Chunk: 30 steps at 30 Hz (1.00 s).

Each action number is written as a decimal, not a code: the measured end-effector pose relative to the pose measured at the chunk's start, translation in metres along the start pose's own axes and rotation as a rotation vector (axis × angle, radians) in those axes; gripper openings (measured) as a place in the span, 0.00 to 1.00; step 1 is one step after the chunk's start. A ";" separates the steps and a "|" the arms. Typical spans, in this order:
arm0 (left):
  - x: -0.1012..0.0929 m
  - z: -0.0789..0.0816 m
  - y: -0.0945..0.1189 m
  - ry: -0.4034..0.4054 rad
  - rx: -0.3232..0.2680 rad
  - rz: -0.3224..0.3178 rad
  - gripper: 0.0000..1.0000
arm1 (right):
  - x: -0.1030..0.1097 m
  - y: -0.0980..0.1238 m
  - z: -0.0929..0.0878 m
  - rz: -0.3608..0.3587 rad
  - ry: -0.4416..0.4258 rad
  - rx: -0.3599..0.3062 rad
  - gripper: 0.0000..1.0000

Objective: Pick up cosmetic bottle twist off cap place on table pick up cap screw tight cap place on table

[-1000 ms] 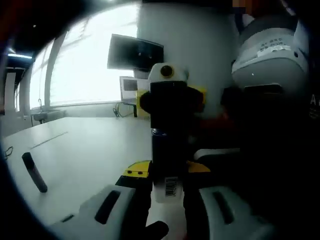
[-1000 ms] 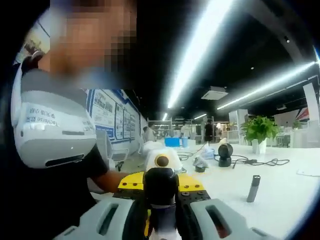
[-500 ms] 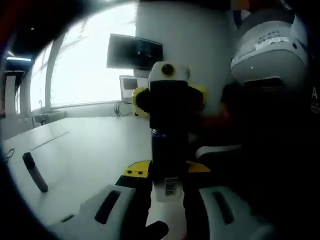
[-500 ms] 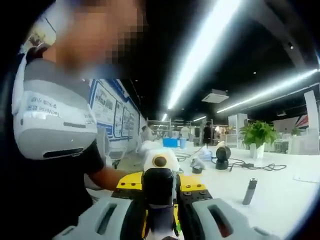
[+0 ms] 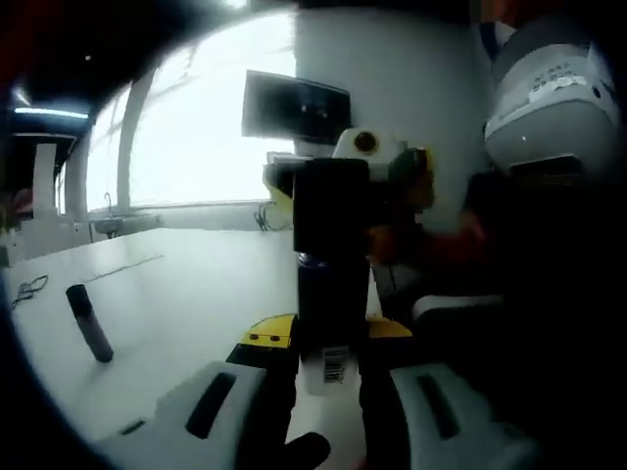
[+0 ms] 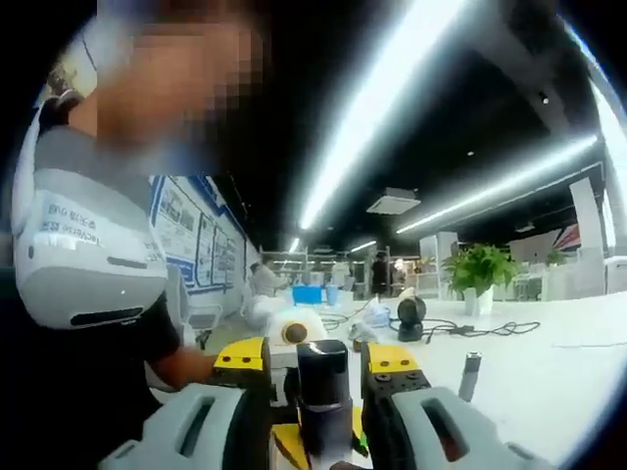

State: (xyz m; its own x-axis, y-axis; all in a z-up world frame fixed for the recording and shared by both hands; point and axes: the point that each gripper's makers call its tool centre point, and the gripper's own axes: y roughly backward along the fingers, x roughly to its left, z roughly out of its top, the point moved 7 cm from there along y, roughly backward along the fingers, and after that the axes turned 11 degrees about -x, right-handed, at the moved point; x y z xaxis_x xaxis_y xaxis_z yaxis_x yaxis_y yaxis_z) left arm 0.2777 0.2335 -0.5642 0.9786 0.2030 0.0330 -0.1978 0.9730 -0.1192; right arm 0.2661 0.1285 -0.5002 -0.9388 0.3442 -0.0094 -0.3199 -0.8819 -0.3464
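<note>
A dark cosmetic bottle (image 5: pixel 331 318) with a barcode label stands upright between my left gripper's (image 5: pixel 329 377) jaws, which are shut on its lower body. Its black cap (image 5: pixel 331 206) points at my right gripper, whose yellow-and-white body shows just behind it. In the right gripper view the same cap (image 6: pixel 323 377) stands between my right gripper's (image 6: pixel 321 416) jaws. A narrow gap shows on each side of it, so these jaws are open around the cap. The left gripper's yellow parts (image 6: pixel 241 353) sit behind it.
A small dark tube (image 5: pixel 90 323) (image 6: pixel 470 375) stands on the white table (image 5: pixel 186 294). Farther off are a black round device (image 6: pixel 410 315), cables and a potted plant (image 6: pixel 476 270). A person in dark clothes wearing a white-grey pack (image 6: pixel 86 257) is close by. A monitor (image 5: pixel 296 106) hangs by the window.
My right gripper's jaws have spread apart and no longer press the cap. It has also rolled around the cap. Both views have shifted slightly; the bottle stays in the left gripper.
</note>
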 end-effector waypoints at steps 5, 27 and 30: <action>0.010 -0.005 -0.004 -0.043 0.025 0.132 0.14 | -0.003 -0.005 -0.003 -0.124 0.033 -0.014 0.31; 0.031 -0.005 -0.014 -0.125 0.040 0.532 0.14 | -0.016 -0.024 -0.021 -0.575 0.275 0.044 0.29; 0.031 -0.004 -0.015 -0.138 0.043 0.551 0.14 | -0.018 -0.023 -0.021 -0.603 0.283 0.038 0.28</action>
State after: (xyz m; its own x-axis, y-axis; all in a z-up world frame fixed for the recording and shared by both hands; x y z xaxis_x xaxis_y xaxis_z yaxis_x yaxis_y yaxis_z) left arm 0.3117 0.2245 -0.5653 0.7146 0.6914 0.1069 -0.6818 0.7225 -0.1149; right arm 0.2927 0.1498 -0.5118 -0.5260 0.8474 -0.0717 -0.7878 -0.5173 -0.3343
